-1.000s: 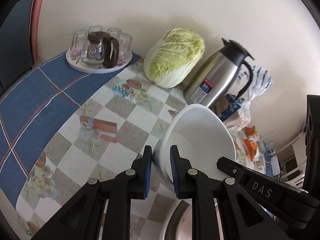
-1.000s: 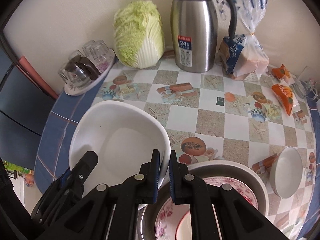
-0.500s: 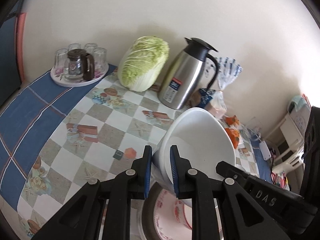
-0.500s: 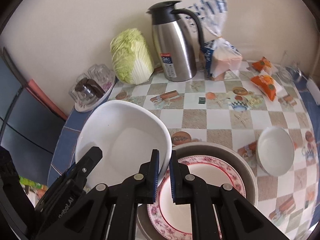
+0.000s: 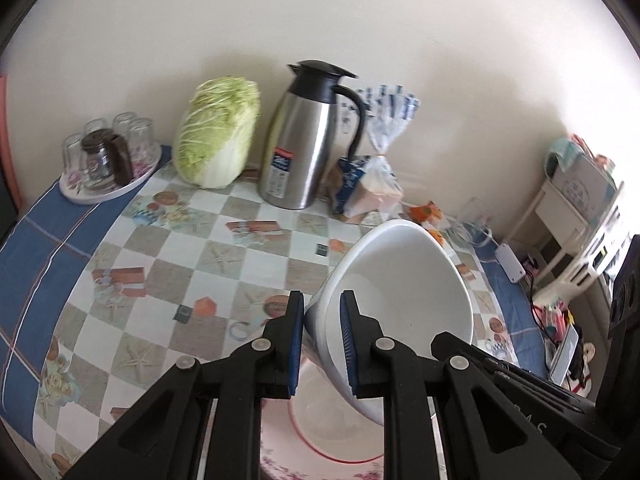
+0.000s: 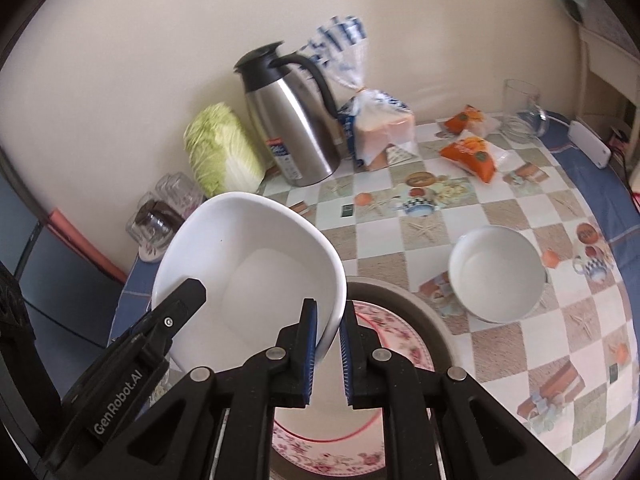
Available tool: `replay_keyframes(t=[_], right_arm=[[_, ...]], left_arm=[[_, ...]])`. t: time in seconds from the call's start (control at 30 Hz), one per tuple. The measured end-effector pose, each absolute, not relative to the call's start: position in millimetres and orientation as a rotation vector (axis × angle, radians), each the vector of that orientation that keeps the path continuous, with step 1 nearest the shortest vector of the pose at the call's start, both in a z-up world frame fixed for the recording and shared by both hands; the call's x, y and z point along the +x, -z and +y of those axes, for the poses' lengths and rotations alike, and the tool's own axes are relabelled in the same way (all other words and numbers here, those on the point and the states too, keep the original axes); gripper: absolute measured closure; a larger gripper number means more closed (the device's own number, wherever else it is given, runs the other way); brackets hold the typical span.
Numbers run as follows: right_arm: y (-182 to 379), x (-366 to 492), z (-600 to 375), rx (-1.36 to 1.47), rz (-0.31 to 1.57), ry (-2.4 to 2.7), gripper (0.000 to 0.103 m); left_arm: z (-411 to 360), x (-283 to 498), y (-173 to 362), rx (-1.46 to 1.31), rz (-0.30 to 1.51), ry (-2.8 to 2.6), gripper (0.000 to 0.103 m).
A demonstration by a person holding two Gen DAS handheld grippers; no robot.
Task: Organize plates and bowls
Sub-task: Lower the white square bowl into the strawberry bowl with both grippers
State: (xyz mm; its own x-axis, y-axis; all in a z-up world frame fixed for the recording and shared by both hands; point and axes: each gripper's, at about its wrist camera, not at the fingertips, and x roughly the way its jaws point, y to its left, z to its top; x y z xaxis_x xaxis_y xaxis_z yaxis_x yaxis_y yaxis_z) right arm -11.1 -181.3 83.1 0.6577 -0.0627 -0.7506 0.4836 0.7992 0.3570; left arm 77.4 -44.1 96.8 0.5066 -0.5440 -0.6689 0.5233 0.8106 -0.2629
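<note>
My left gripper was clamped on one rim of the big white bowl, pads pressed to either side of its wall, and my right gripper pinched the opposite rim of the same bowl, so I held it tilted between the two, off the table. Directly under it, at six o'clock in both views, sat the floral plate inside a grey basin. From the right wrist, a smaller white bowl stood on the cloth at three o'clock, apart from the basin. The table wore a checked cloth printed with starfish and fruit, with a blue border. Toward twelve o'clock, along the cream wall, stood a steel thermos jug, a napa cabbage at its left, and a bag of bread at its right. At ten o'clock a tray of glasses rested on the blue edge. Orange snack packets lay past the bread. At three o'clock in the left view, white shelving filled the room's corner.
</note>
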Motion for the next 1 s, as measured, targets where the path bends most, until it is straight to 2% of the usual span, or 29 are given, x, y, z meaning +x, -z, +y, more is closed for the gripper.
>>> replay_keyframes(t=[0.3,1.0], right_arm=[[-81.2,-40.3,-203.9,0.621,0.759,0.372,0.09],[-69.4,-51.2,-207.8,0.666,0.805,0.313,0.089]], left_arm=[[-74.5,60.0,-100.2,0.06,0.801,0.671,0.084],[-77.7,46.6,-96.2,0.138,0.845,0.605,0.084]])
